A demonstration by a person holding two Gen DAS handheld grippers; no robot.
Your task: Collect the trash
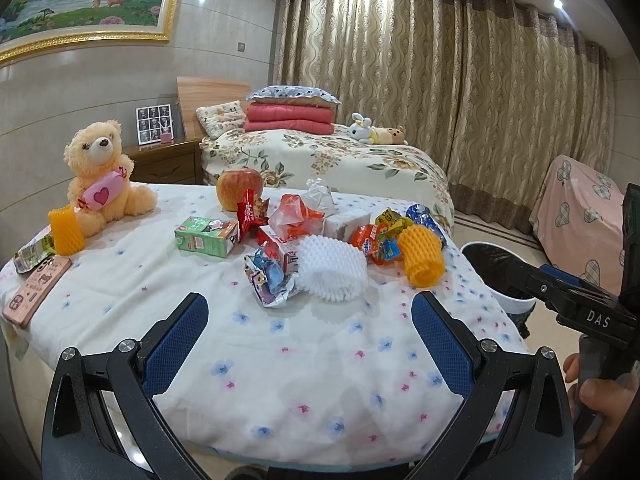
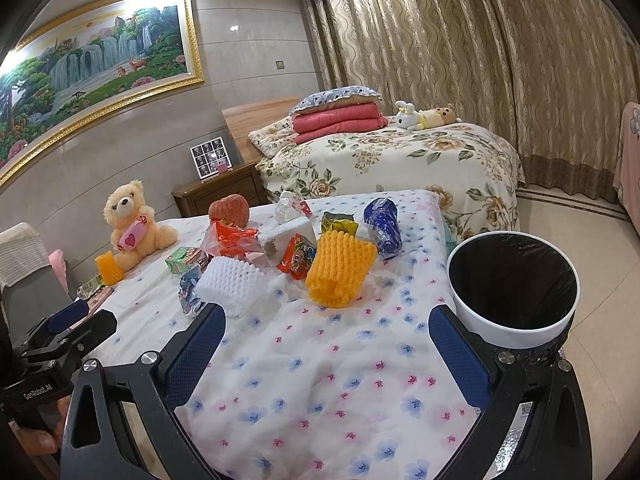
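A pile of trash lies on the flowered bedspread [image 1: 320, 360]: a white foam fruit net [image 1: 330, 268], an orange foam net [image 1: 422, 258], crumpled snack wrappers [image 1: 268, 280], a green drink carton [image 1: 206, 236] and a blue wrapper [image 2: 382, 222]. The white net [image 2: 232, 280] and orange net [image 2: 340, 270] also show in the right wrist view. A white trash bin with a black liner [image 2: 514, 280] stands right of the bed. My left gripper [image 1: 310, 320] is open and empty, short of the pile. My right gripper [image 2: 326, 336] is open and empty beside the bin.
A teddy bear [image 1: 102, 168], an apple [image 1: 239, 188], a second orange net [image 1: 66, 230] and a pink phone [image 1: 38, 286] sit on the bedspread's left side. A second bed [image 1: 340, 160], a nightstand [image 1: 168, 162] and curtains stand behind.
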